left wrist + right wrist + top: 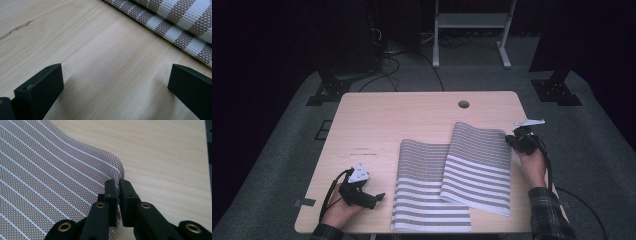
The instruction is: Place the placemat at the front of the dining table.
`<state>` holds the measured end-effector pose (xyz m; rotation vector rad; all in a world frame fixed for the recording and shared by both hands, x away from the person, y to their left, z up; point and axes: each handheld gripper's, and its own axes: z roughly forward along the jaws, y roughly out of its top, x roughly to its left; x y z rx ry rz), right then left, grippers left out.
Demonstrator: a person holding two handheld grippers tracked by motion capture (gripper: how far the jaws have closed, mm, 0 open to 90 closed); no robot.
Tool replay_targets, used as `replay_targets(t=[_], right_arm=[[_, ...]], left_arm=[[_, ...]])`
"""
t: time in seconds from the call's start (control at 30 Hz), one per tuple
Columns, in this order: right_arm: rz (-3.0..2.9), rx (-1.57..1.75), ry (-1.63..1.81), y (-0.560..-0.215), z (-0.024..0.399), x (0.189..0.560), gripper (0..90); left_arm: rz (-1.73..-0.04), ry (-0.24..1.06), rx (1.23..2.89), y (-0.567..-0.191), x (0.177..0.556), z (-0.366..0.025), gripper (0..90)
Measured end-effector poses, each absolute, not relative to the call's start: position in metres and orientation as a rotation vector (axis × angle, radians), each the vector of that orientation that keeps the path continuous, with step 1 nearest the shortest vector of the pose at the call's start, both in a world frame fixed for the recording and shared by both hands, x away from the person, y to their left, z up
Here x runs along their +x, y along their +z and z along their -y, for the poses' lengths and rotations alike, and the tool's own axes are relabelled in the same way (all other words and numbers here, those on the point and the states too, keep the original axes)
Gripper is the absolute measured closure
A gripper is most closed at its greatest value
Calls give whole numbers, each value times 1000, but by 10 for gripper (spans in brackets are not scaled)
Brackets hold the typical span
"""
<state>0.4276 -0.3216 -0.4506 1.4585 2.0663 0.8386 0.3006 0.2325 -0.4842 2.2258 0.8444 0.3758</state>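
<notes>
Two grey-and-white striped woven placemats lie on the wooden table (pixel 387 120). The right placemat (pixel 479 165) overlaps the left placemat (pixel 424 185). My right gripper (pixel 512 139) is shut on the far right corner of the right placemat (pixel 62 177), whose edge is pinched between the two black pads and lifted slightly off the wood. My left gripper (pixel 379 197) rests near the table's front left, its jaws wide open over bare wood (pixel 115 72) with nothing between them. The striped edge of the left placemat (pixel 180 22) lies just beyond it.
A round cable hole (pixel 463 104) sits near the table's far edge. White desk legs (pixel 472 30) and cables (pixel 387 60) stand on the dark floor behind. The table's right edge (pixel 206 170) runs close to my right gripper.
</notes>
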Motion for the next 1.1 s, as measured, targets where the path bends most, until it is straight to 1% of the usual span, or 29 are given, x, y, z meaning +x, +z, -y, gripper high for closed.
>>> replay_targets(t=[0.2,0.27,0.37,0.4,0.43,0.63,0.67,1.03,1.1], right_arm=[[-2077,1504,831,-449,320,448,850],[-2071,1491,844,-450,319,452,831],[-2051,1509,847,-451,321,453,724],[-2053,1519,852,-451,323,452,658],[-2058,1521,850,-450,324,451,621],[-2071,1491,875,-441,326,431,593],[-2075,1495,886,-440,326,427,576],[-2101,1421,930,-435,316,380,581],[-2109,1416,928,-434,315,374,565]], left_arm=[[-846,376,2226,-484,301,-232,0],[-847,376,2226,-484,301,-232,0],[-847,376,2227,-484,301,-232,0],[-847,376,2227,-484,301,-232,0],[-847,376,2227,-484,301,-232,0],[-847,377,2226,-484,301,-232,0],[-847,375,2229,-484,301,-232,0],[-847,375,2229,-484,301,-232,0],[-848,375,2229,-484,301,-232,0]])
